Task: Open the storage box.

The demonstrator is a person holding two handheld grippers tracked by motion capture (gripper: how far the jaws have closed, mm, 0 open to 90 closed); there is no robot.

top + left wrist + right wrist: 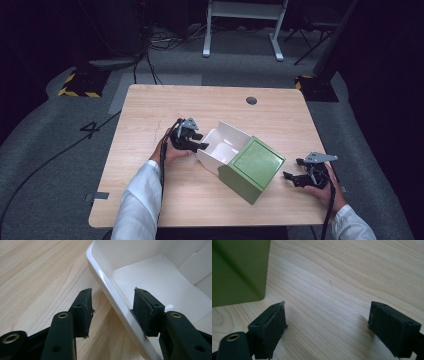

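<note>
1. The wooden table carries everything; most of its top lies bare around the work, and a round cable hole sits near the far edge.

2. The task's thing is a drawer-style box in the middle of the table: a green sleeve with a white inner tray slid partway out of it toward my left hand. In the left gripper view the tray looks empty, with a folded cardboard flap at its far corner.

3. My left gripper sits at the tray's exposed end. Its jaws stand apart and straddle the tray's rim, one pad outside over the wood, the other inside over the tray floor. Nothing is pinched yet.

4. My right gripper rests on the table just beside the sleeve's near right corner, jaws wide apart and holding nothing. In the right gripper view the sleeve's green corner lies to one side of the jaws, apart from them.

5. I judge the step in hand to be taking hold of the tray wall. To do it well, I should settle the left jaws a little deeper over the rim, close squarely so the thin wall does not buckle, and bring the right gripper against the sleeve to steady it before sliding.

6. The risk I see: pulling on the tray unbraced would drag the whole box across the wood.
</note>
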